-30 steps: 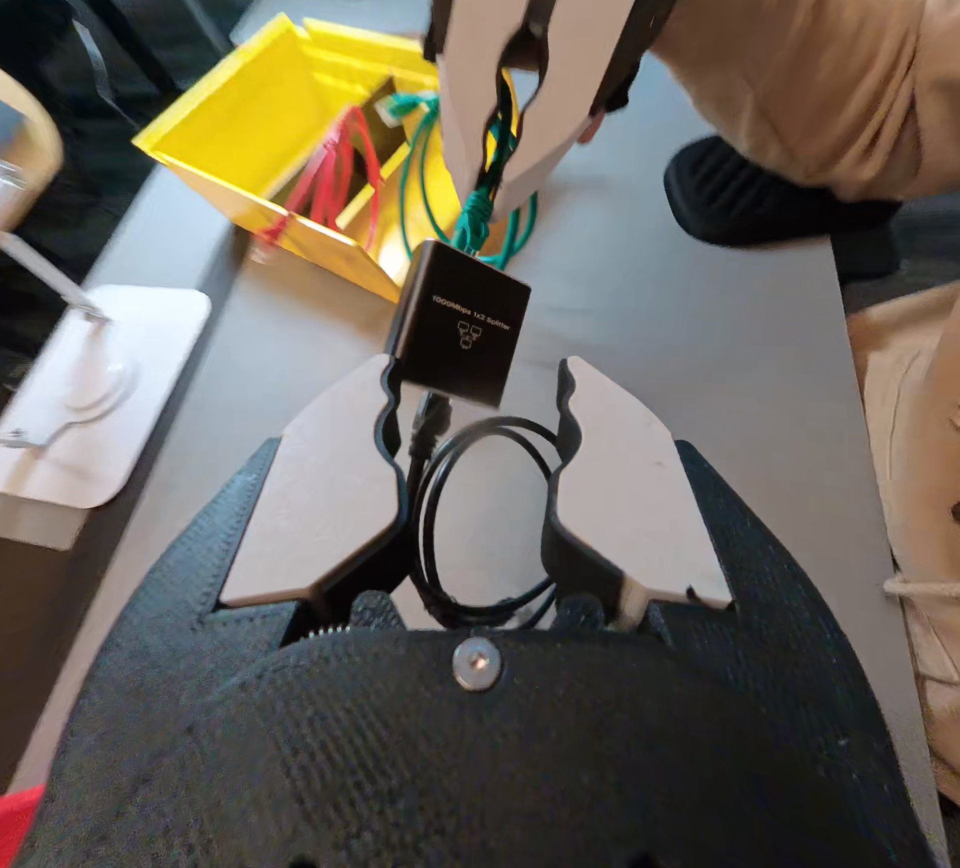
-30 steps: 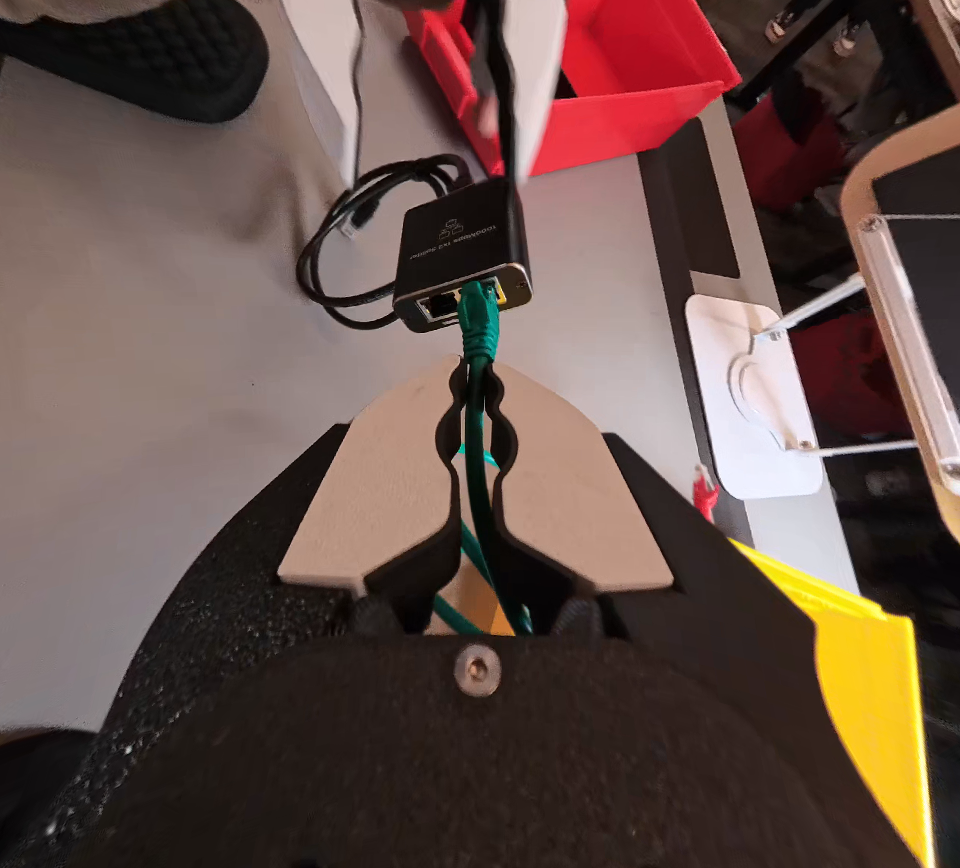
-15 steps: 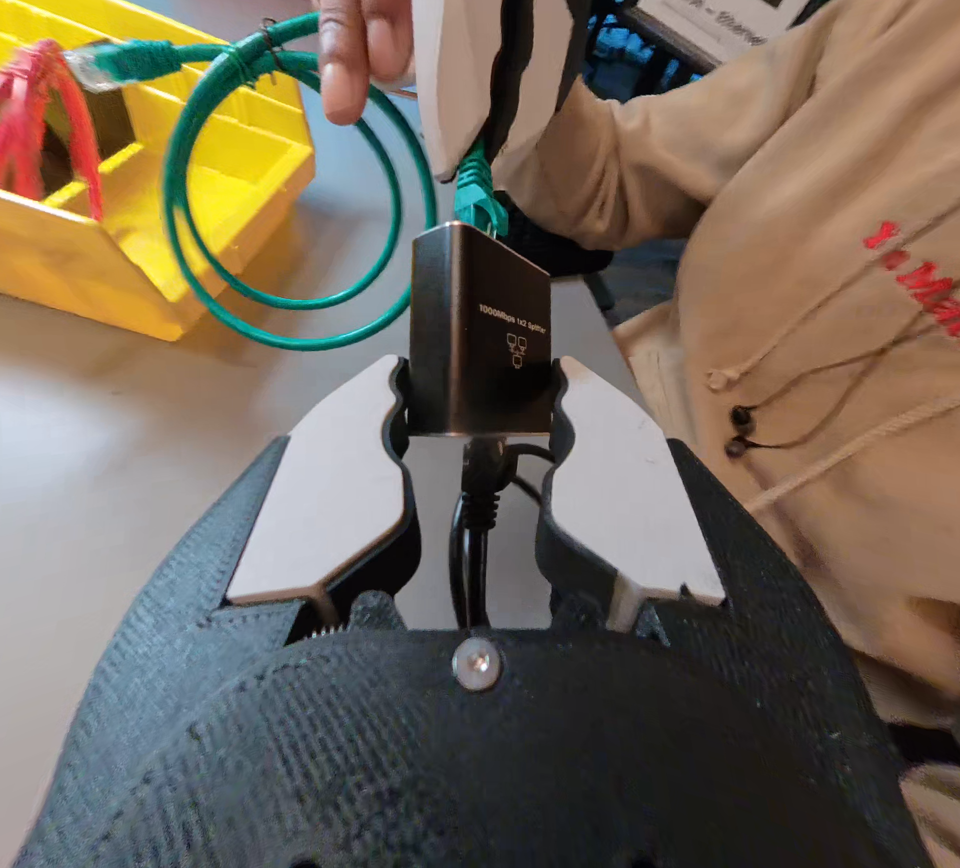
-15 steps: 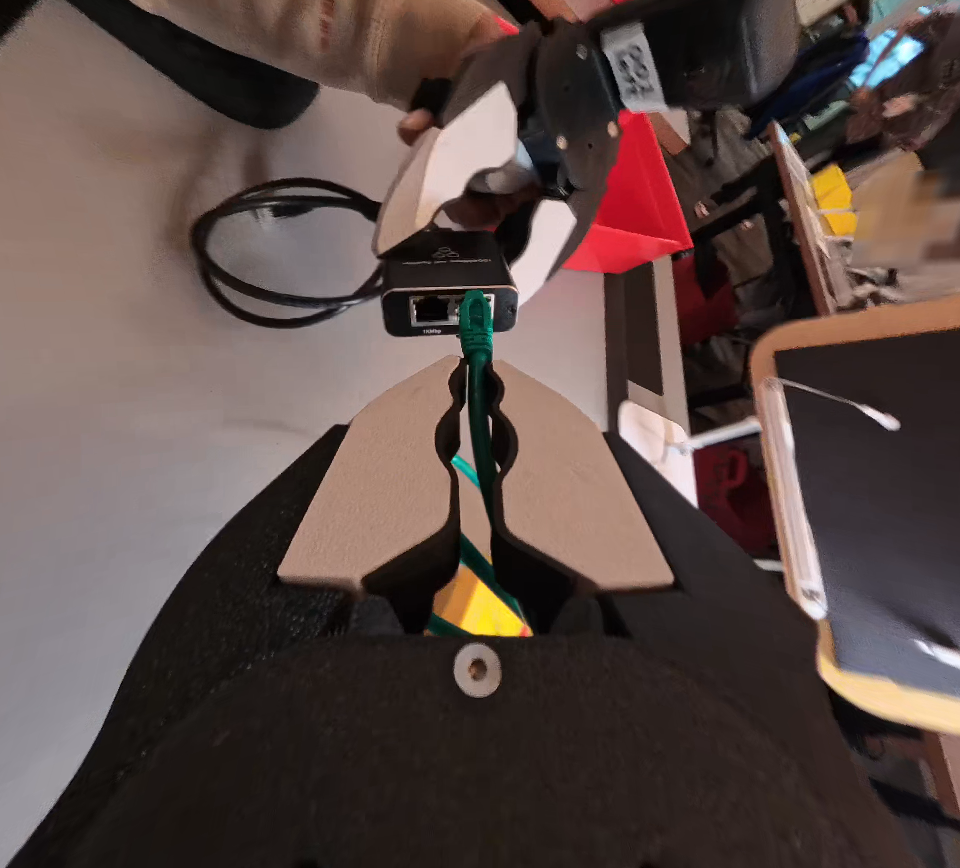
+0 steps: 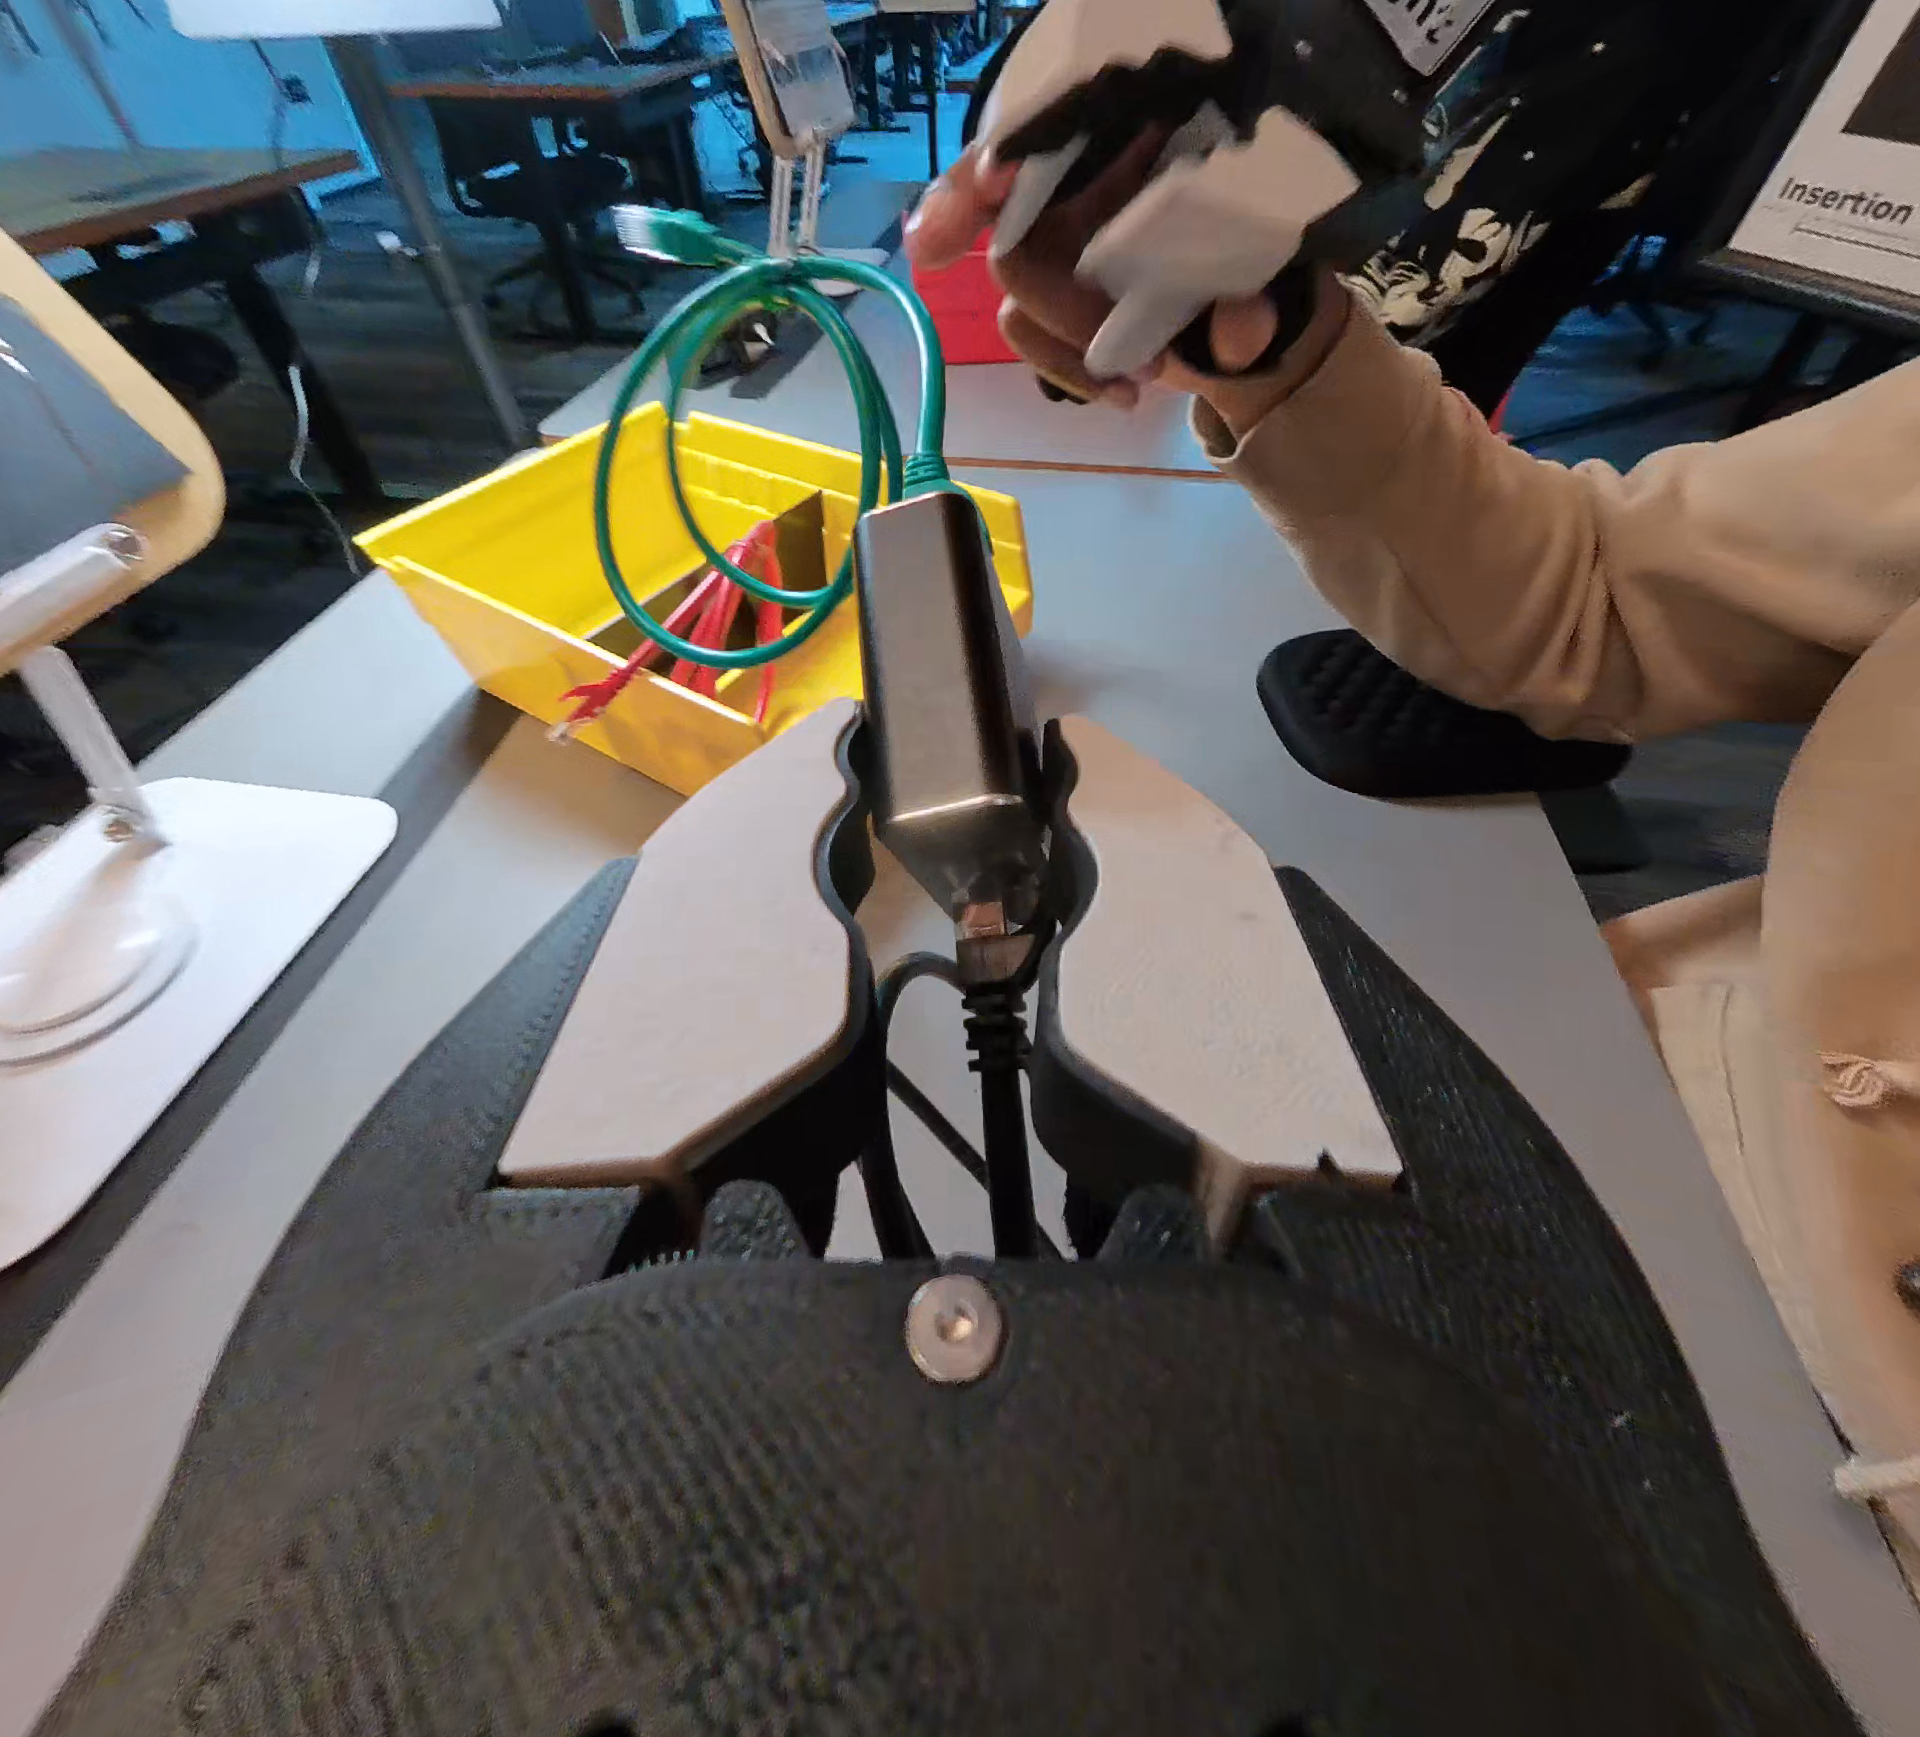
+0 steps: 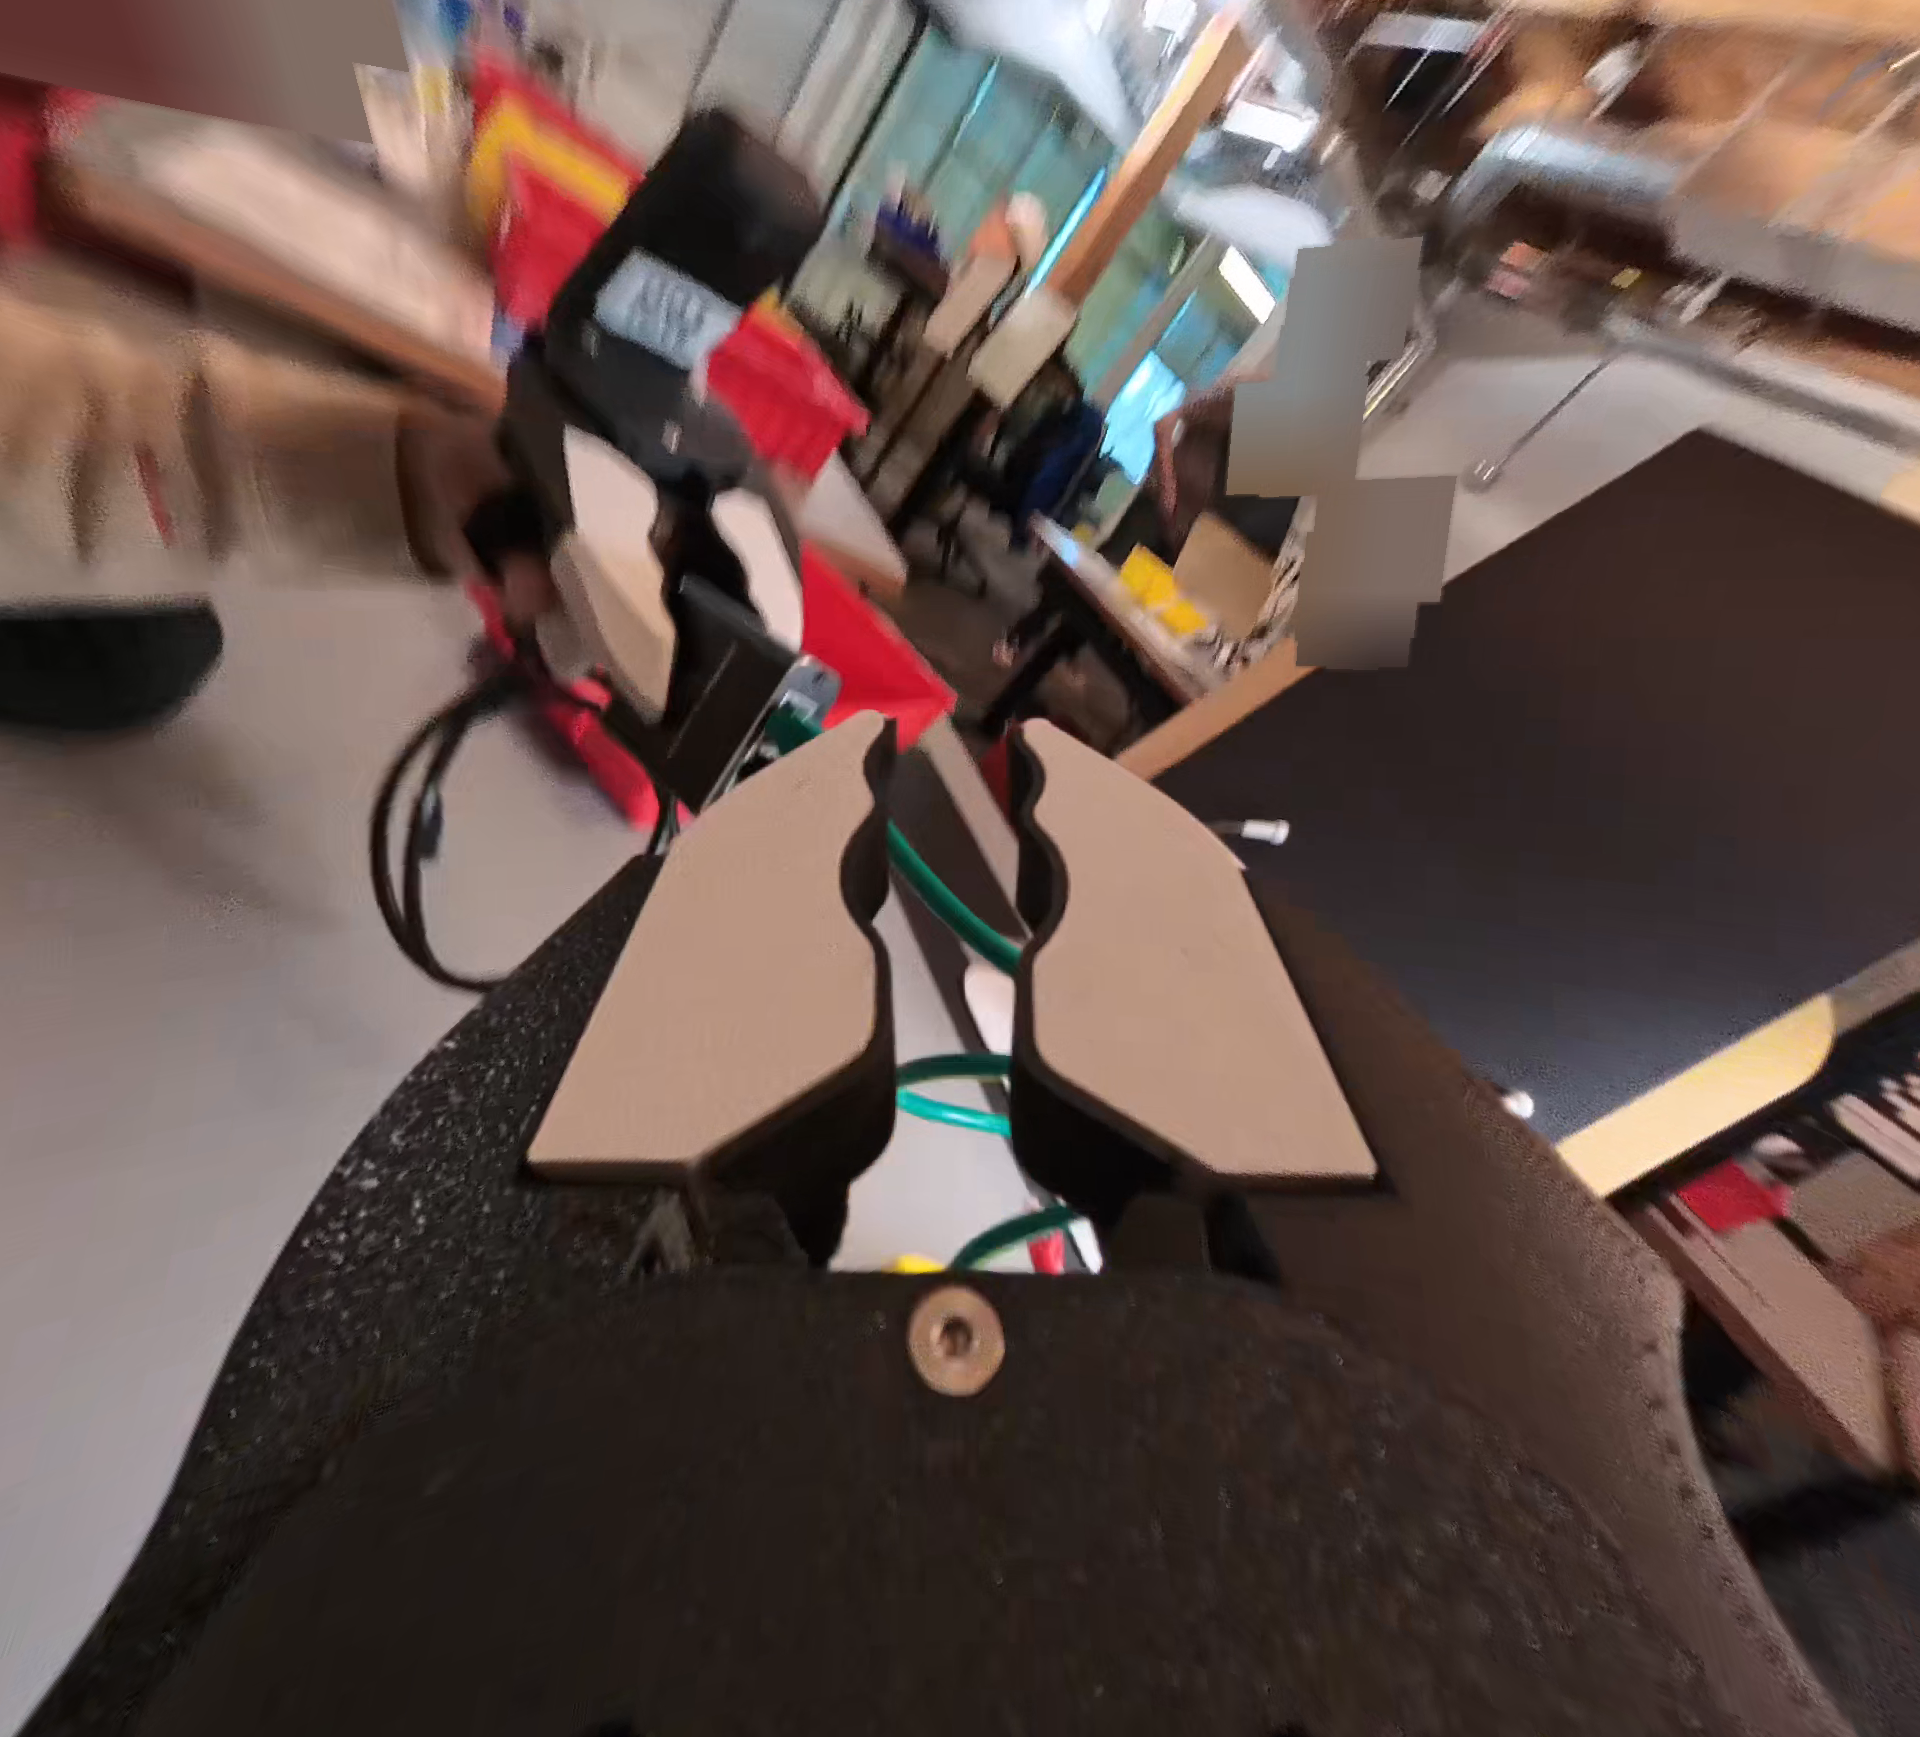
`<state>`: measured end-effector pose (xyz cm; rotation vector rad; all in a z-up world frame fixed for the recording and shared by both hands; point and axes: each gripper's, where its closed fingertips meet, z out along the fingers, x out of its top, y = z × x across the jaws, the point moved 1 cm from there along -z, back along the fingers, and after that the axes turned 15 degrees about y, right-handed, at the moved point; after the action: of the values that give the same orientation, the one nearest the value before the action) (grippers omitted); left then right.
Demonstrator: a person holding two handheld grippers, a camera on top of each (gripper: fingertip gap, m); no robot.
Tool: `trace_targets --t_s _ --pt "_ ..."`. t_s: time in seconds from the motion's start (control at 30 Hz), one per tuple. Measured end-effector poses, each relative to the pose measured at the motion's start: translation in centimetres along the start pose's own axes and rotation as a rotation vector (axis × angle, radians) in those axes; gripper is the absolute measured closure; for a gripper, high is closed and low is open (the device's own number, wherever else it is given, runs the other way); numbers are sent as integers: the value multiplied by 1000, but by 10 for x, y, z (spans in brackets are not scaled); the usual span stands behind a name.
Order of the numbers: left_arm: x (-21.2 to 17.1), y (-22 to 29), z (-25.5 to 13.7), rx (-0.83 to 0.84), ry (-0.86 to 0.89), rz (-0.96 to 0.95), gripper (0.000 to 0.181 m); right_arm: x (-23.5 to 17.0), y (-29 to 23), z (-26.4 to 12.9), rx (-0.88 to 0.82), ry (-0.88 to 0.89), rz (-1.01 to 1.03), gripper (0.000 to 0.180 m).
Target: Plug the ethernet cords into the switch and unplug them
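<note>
The right gripper has let go of the green ethernet cord and drawn back, its fingers parted and empty; the cord stays plugged into the black switch, its loop hanging above the yellow bin; the left gripper grips the switch above the grey table.

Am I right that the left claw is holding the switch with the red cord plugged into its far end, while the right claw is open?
Not quite: the cord plugged into the far end of the switch is the green cord, as the left wrist view shows. The red cords lie in the yellow bin. The left claw does hold the switch, and the right claw is open.
</note>
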<state>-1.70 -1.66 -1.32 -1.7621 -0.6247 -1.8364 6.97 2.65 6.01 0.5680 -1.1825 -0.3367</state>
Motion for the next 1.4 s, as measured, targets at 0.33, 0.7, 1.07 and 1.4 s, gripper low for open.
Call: trace_targets --t_s 0.33,0.7,1.07,1.4 --pt "34 2 -28 5 66 20 151 -40 -42 32 187 155 707 152" --pt "5 23 -5 -92 -72 -46 151 -33 -58 43 235 228 883 163" --pt "-13 23 -11 -37 -246 -5 153 -43 -72 41 315 111 837 166" --pt "-7 29 -8 -65 -217 -77 155 -37 -71 36 352 156 857 166"
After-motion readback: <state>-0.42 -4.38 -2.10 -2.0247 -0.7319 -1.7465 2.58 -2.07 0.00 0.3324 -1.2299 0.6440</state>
